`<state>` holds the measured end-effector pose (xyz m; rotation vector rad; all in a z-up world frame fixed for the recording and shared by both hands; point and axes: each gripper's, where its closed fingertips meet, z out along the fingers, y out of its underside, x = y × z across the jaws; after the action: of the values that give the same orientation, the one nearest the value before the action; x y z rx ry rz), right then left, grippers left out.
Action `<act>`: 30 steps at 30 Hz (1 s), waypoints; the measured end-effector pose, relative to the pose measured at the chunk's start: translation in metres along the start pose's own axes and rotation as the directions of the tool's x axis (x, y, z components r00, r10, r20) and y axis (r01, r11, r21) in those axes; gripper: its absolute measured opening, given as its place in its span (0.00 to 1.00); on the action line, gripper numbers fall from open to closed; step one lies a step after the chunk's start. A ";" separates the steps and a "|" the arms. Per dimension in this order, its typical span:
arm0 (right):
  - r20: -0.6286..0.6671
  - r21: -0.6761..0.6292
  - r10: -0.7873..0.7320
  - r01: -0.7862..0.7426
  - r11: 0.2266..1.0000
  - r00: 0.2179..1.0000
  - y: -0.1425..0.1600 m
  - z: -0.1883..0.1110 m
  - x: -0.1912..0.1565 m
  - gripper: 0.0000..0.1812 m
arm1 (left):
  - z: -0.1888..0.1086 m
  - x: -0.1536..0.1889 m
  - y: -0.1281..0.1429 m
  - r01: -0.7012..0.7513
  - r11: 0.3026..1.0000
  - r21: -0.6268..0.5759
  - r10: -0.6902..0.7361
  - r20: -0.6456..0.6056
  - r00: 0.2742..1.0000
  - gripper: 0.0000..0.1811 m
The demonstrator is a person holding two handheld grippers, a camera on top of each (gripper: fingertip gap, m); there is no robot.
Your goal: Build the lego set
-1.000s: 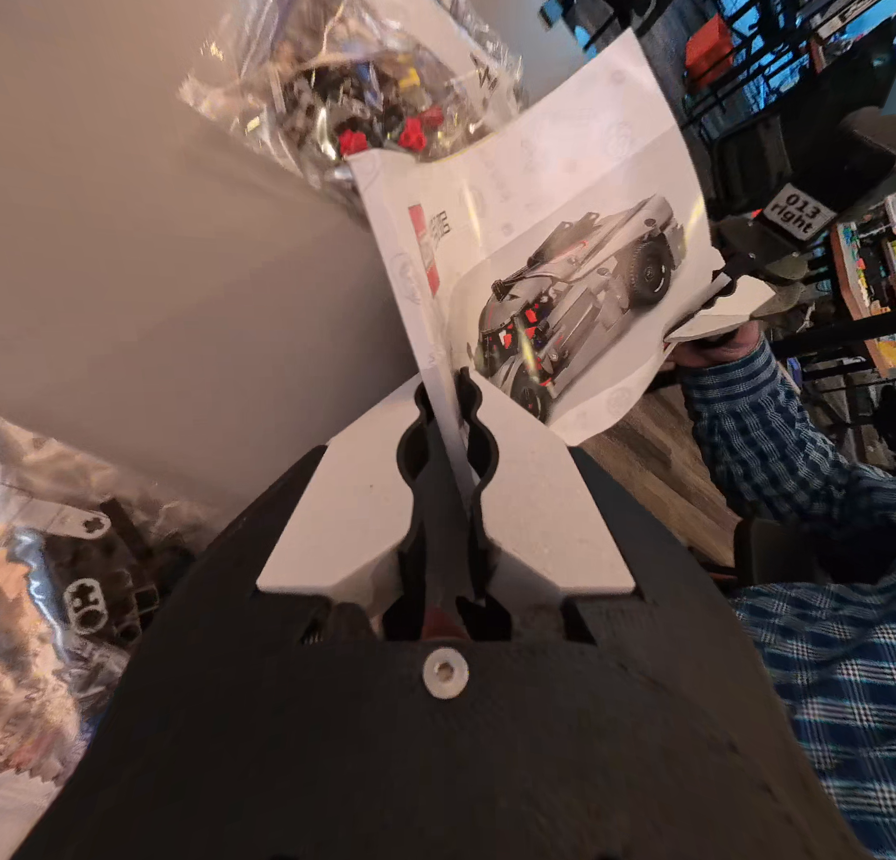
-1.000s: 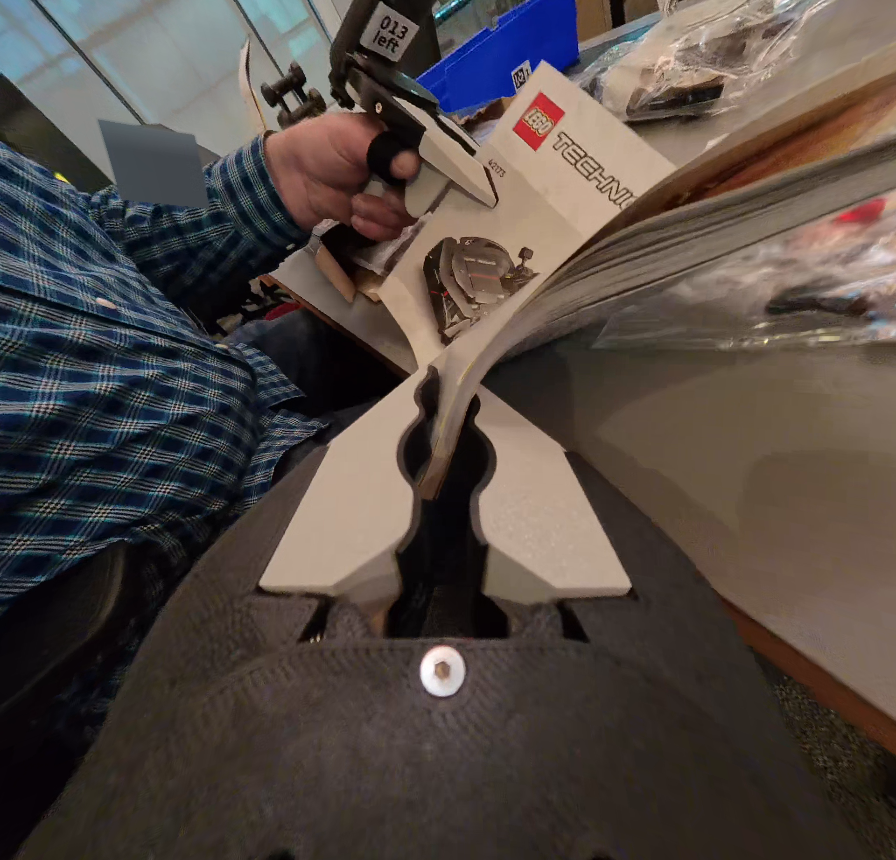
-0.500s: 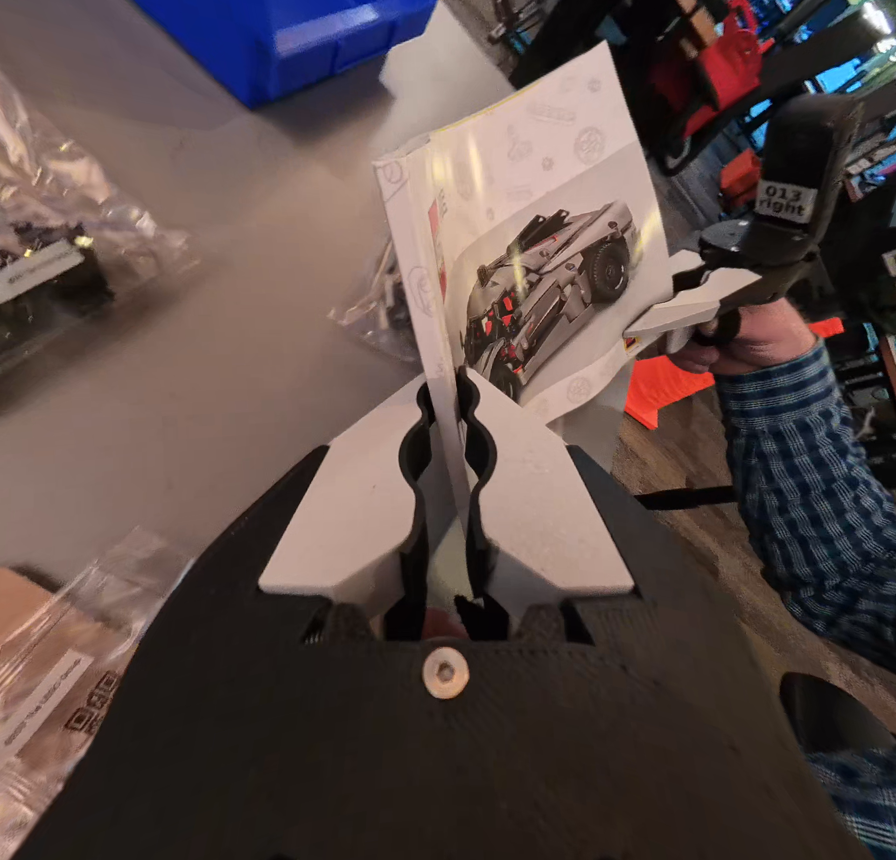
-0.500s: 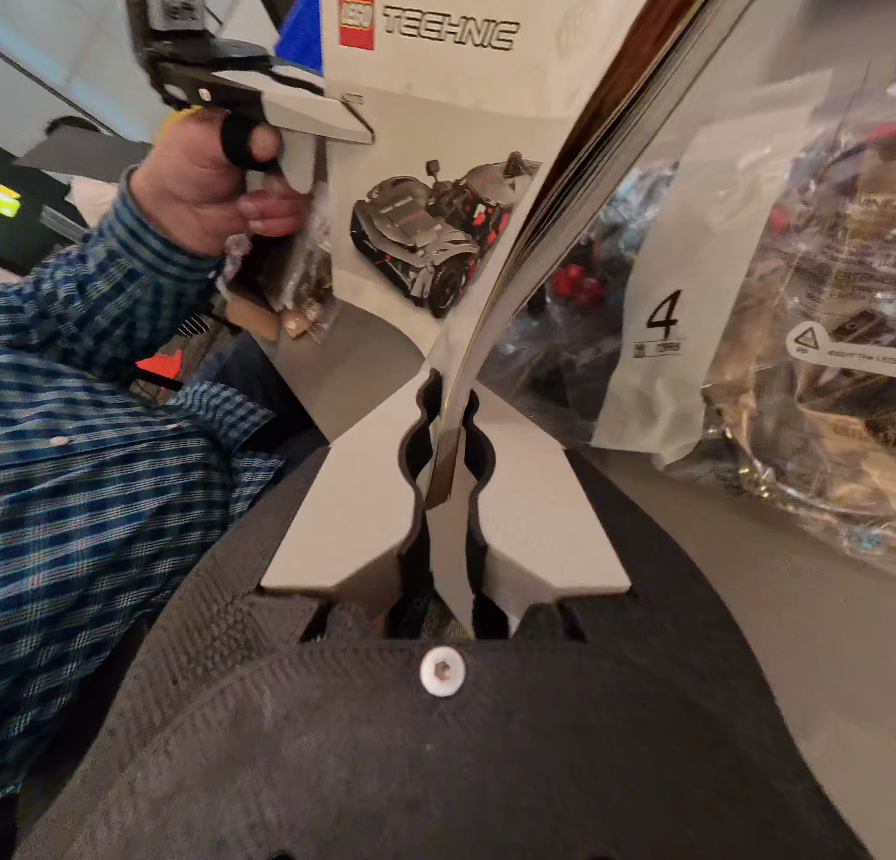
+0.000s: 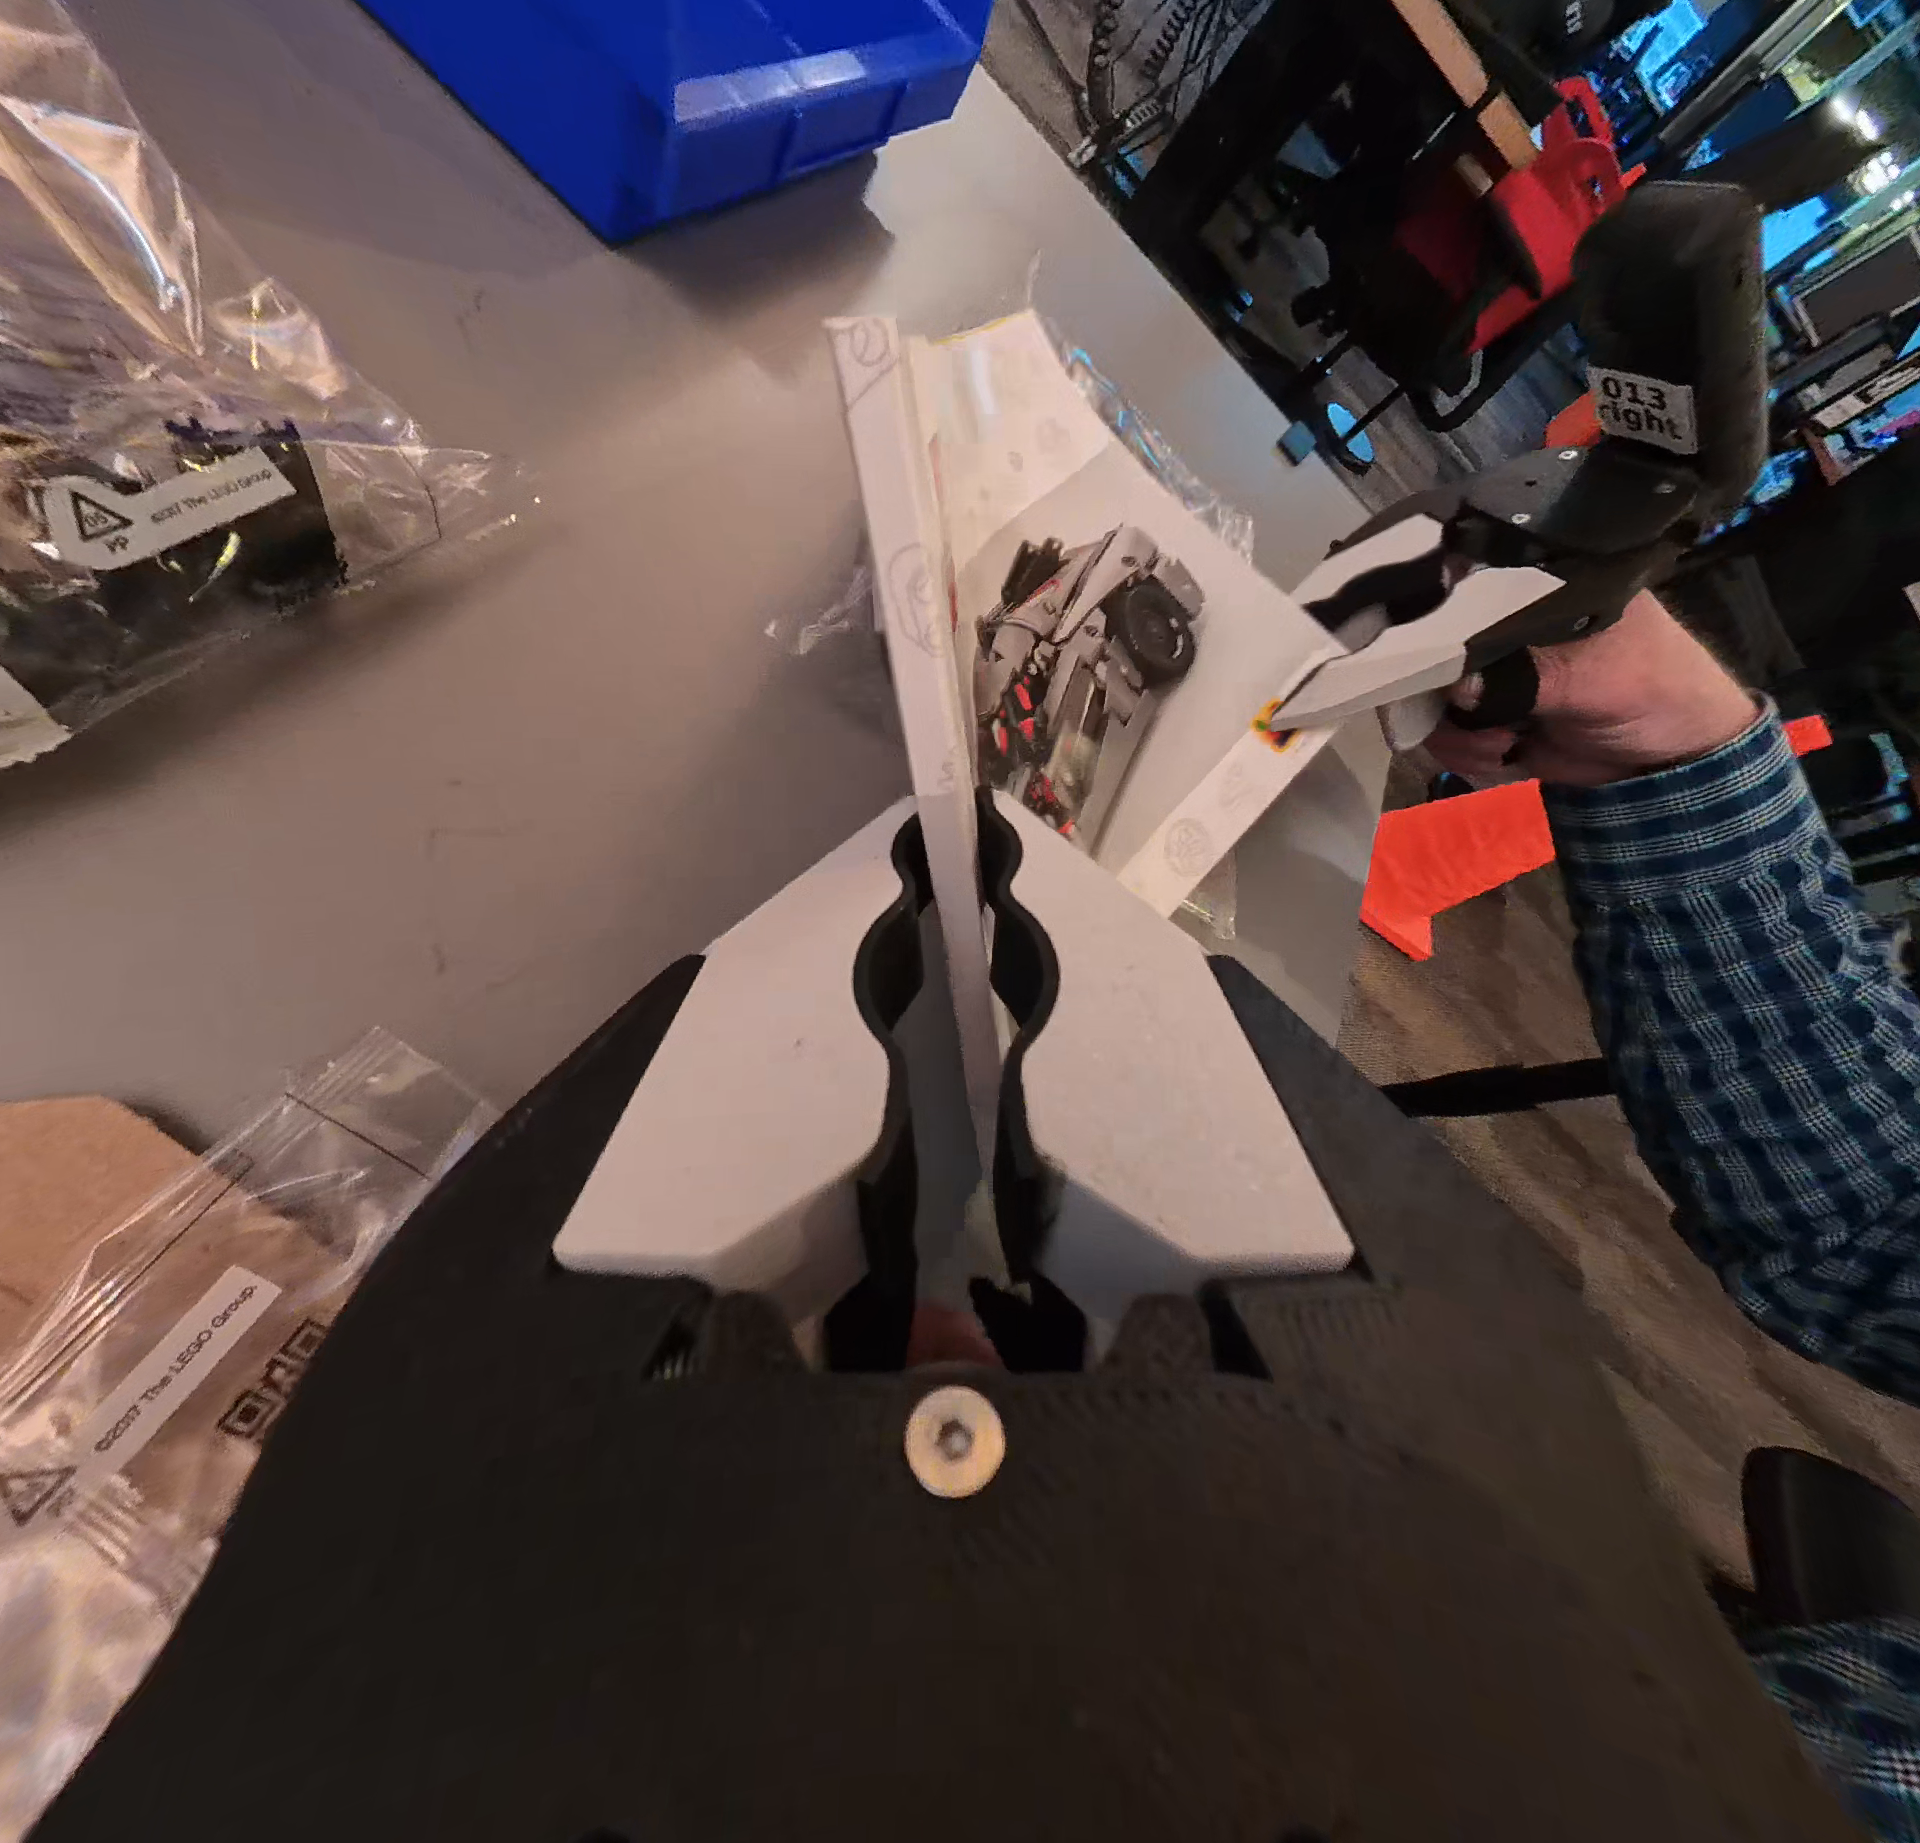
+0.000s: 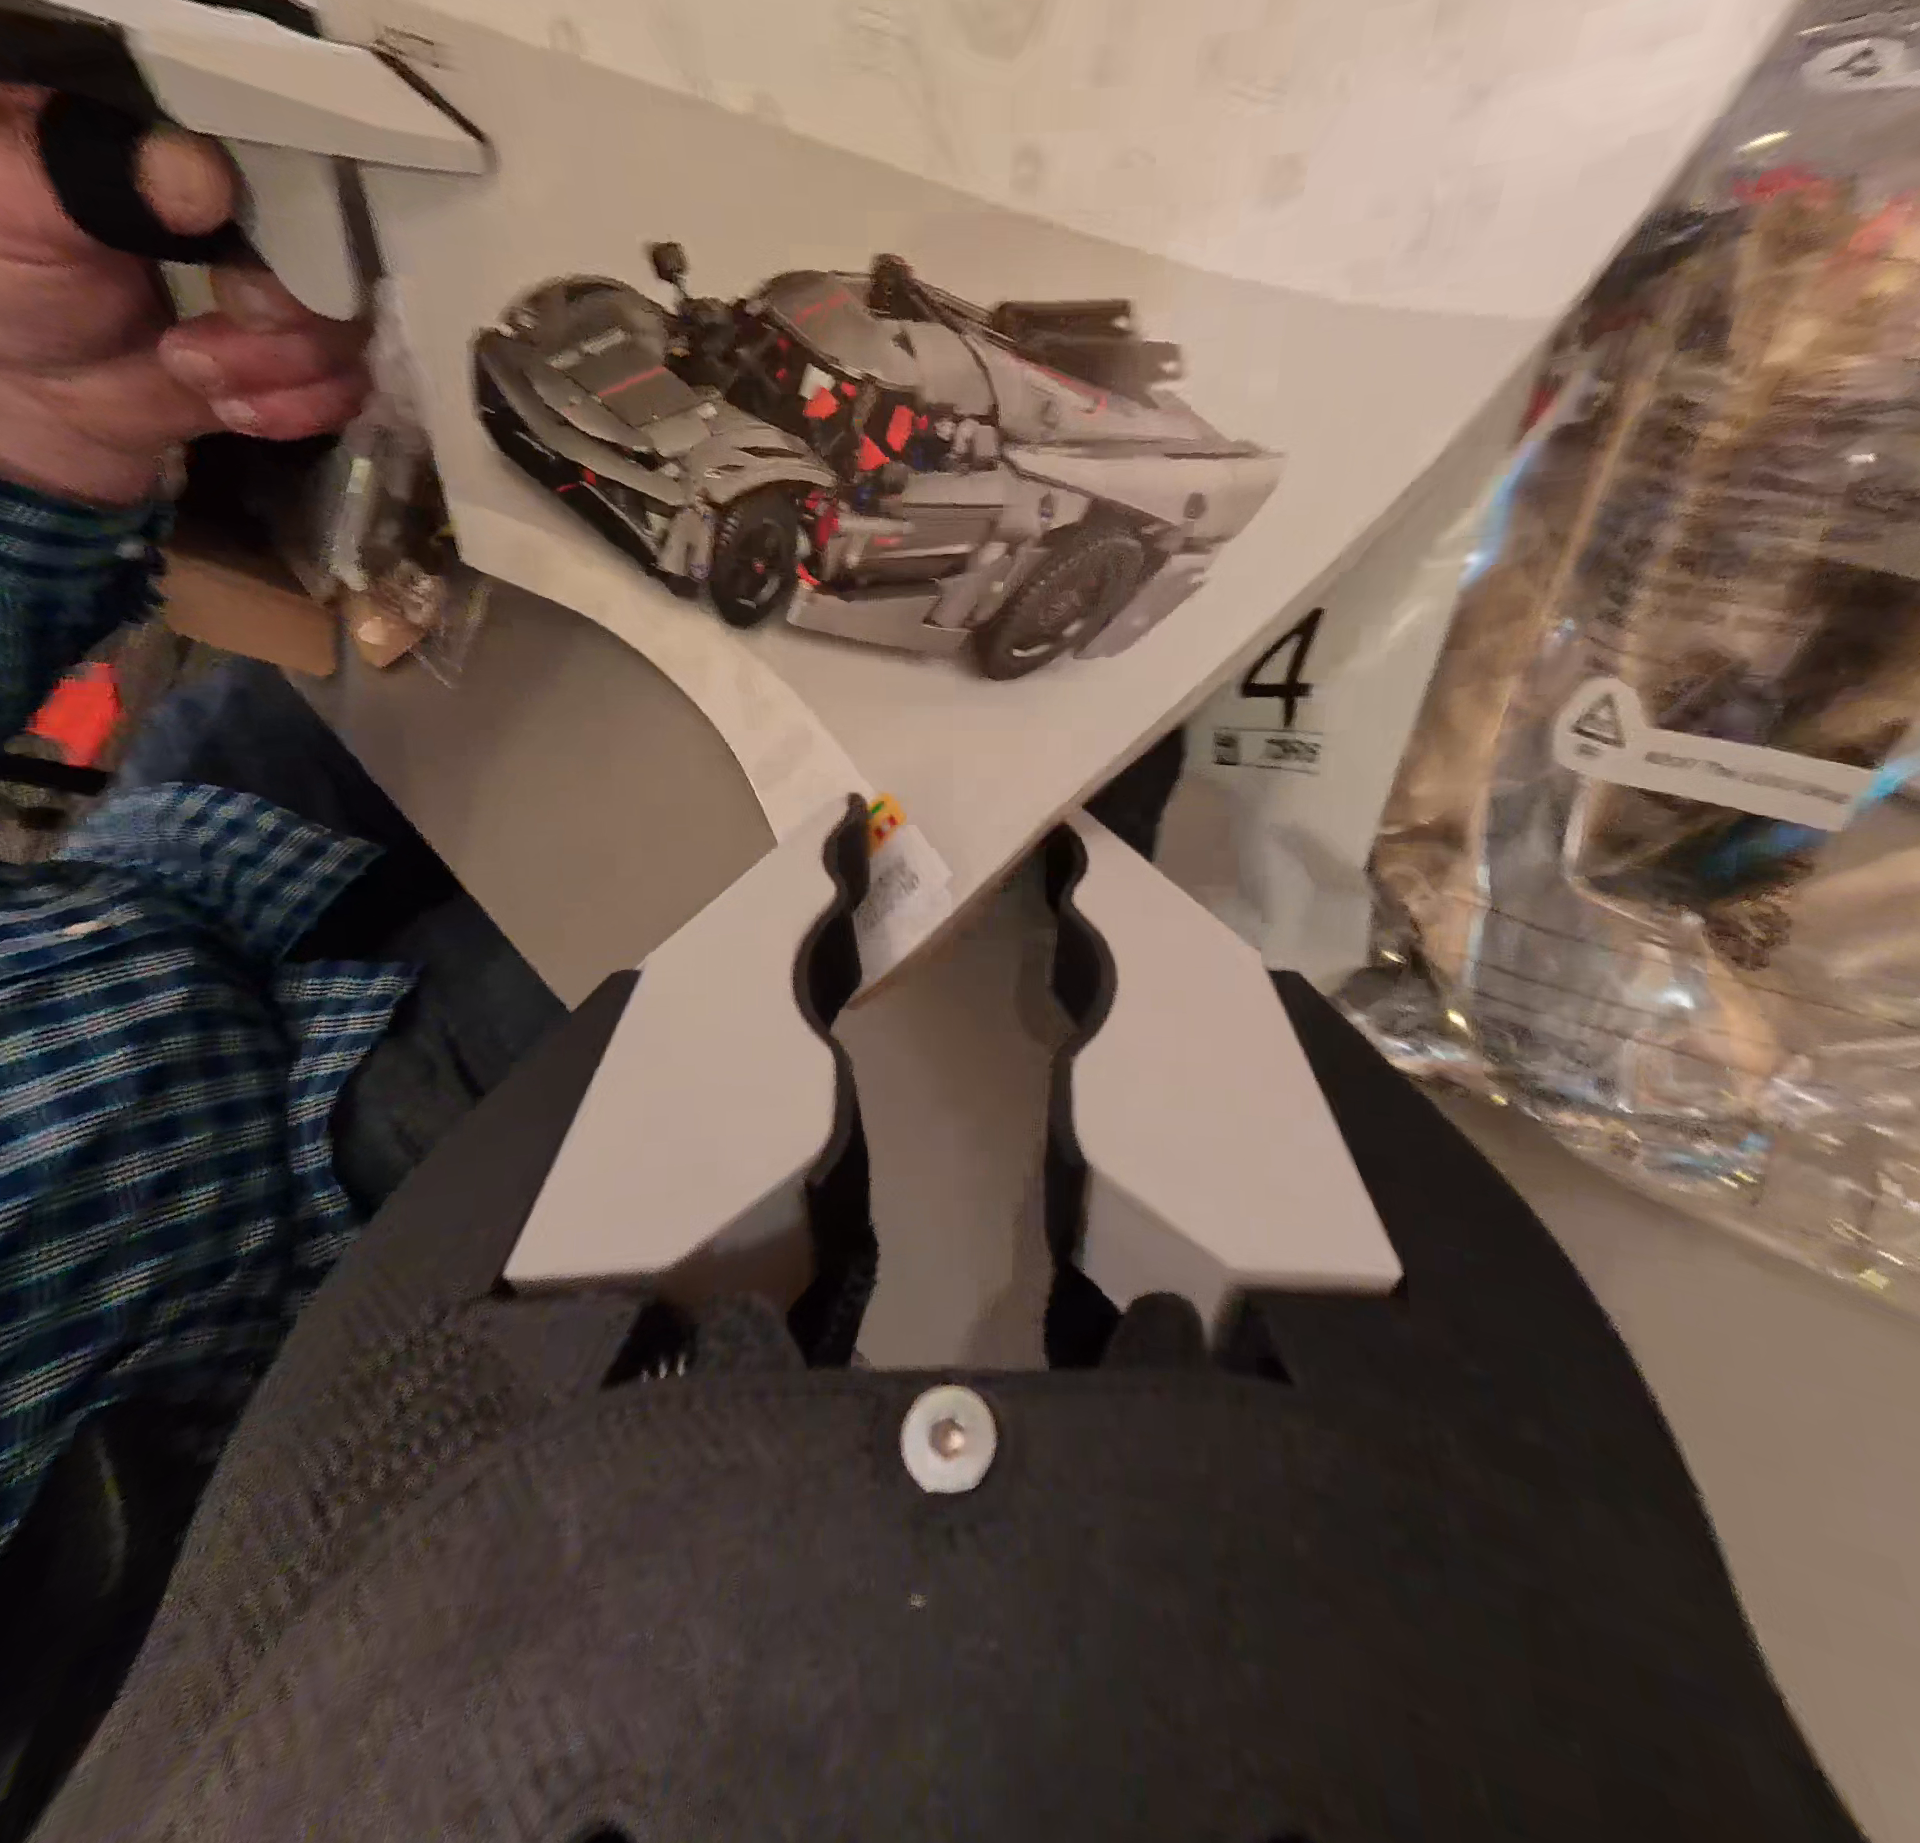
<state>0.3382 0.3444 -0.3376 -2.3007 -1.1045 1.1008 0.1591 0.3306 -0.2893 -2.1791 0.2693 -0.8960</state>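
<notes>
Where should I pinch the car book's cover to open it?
Probably the cover's loose lower corner, coming from the side opposite the spine. The left gripper clamps the spine, and the thin cover bows out at that corner, so the right gripper's open fingers fit either side of it.

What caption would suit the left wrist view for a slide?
Left tool clamps the white instruction booklet by its spine above the grey table, while the right tool meets its far corner.
</notes>
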 end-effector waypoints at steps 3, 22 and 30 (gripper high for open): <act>-0.022 0.017 -0.033 0.033 0.999 0.999 -0.005 -0.009 0.005 0.27 | -0.010 0.001 -0.007 -0.042 0.999 0.018 0.042 0.012 0.999 0.02; -0.301 -0.077 -0.201 0.186 0.979 0.932 -0.038 0.014 0.083 0.44 | -0.093 0.044 -0.091 -0.317 0.938 0.137 0.305 0.103 0.947 0.01; -0.333 0.008 -0.115 0.125 0.992 0.936 -0.034 0.054 0.025 0.39 | -0.131 0.060 -0.134 -0.374 0.906 0.198 0.351 0.140 0.926 0.02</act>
<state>0.2897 0.3843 -0.3636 -2.2542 -1.0689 0.6464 0.1033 0.3239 -0.1009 -1.8765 0.4837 -0.5728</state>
